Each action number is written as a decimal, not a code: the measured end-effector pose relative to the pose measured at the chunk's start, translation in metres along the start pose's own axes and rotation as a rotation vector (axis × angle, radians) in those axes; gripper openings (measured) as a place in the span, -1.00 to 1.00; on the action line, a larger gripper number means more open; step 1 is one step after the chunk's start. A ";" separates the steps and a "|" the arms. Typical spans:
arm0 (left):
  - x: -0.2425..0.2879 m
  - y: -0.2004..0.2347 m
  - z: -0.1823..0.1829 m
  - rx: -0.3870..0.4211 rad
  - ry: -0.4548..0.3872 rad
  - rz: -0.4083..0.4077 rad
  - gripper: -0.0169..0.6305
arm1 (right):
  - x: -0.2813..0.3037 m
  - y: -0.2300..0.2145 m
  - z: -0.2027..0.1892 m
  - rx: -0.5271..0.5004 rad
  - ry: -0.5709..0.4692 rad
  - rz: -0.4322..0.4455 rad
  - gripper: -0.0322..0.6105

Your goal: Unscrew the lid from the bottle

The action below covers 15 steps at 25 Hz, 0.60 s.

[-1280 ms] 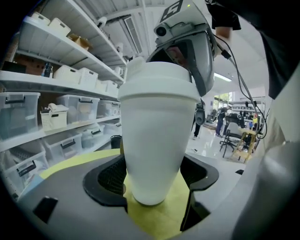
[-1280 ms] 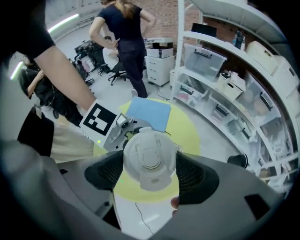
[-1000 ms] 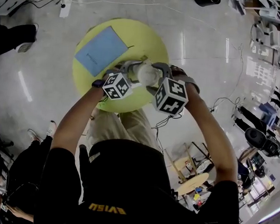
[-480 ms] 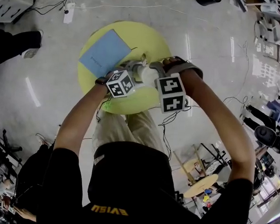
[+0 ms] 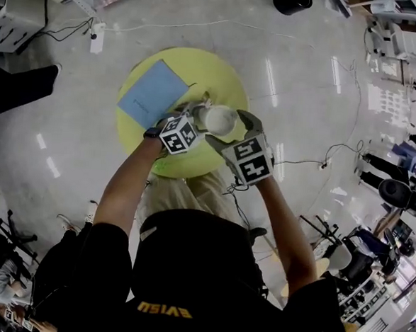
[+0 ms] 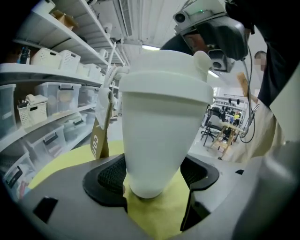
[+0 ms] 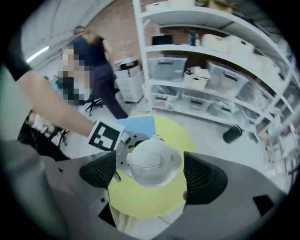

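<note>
The left hand-held gripper (image 6: 152,176) is clamped on the narrow lower part of the white bottle (image 6: 159,136), with a black ribbed pad pressed to each side of it. The bottle is upright between the 2 pads, above the round yellow bench (image 5: 221,74). Whether its base touches the surface I cannot tell. A brown paper tag (image 6: 99,138) hangs beside it, at 9 o'clock in the left gripper view.

The right hand-held gripper (image 7: 152,171) points steeply down over the top of the bottle. Its jaws have just been opening and now stand wide apart. The white lid (image 7: 152,161) sits between them, still on the bottle, with a clear gap to each pad (neither one touches it).

In the head view the bottle (image 5: 220,118) is near the middle of the bench. The left hand-held gripper (image 5: 197,115) reaches it from 8 o'clock and the right hand-held gripper (image 5: 233,130) from 5 o'clock. A blue booklet (image 5: 153,92) lies flat on the bench at 10 o'clock from the bottle, close to the rim. Shelves (image 6: 51,70) with storage bins fill the background of both gripper views.
</note>
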<state>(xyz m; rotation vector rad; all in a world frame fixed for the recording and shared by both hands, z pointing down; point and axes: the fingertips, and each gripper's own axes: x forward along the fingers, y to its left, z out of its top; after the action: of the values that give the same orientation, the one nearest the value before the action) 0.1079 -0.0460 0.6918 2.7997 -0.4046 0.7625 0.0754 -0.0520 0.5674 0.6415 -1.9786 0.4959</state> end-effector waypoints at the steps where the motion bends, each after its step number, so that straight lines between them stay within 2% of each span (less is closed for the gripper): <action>1: 0.000 0.000 0.000 -0.003 0.002 0.002 0.21 | 0.000 -0.004 0.000 0.090 -0.018 -0.050 0.49; 3: -0.001 0.000 0.000 -0.007 0.005 0.008 0.21 | 0.002 -0.010 0.001 0.210 -0.041 -0.144 0.46; 5: -0.002 0.002 -0.001 -0.008 0.011 0.010 0.21 | 0.008 -0.013 -0.001 0.277 -0.032 -0.214 0.42; 6: -0.002 0.002 -0.001 -0.008 0.014 0.010 0.21 | 0.011 -0.013 -0.003 0.293 -0.021 -0.235 0.33; 9: -0.002 0.002 -0.002 -0.009 0.020 0.001 0.21 | 0.014 -0.012 -0.002 0.293 -0.012 -0.254 0.30; 15: -0.002 0.002 0.002 -0.007 0.023 -0.007 0.21 | 0.011 -0.013 0.000 0.249 -0.019 -0.234 0.30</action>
<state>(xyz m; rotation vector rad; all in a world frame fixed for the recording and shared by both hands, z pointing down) 0.1068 -0.0483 0.6895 2.7815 -0.3931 0.7891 0.0796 -0.0650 0.5783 1.0235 -1.8439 0.5973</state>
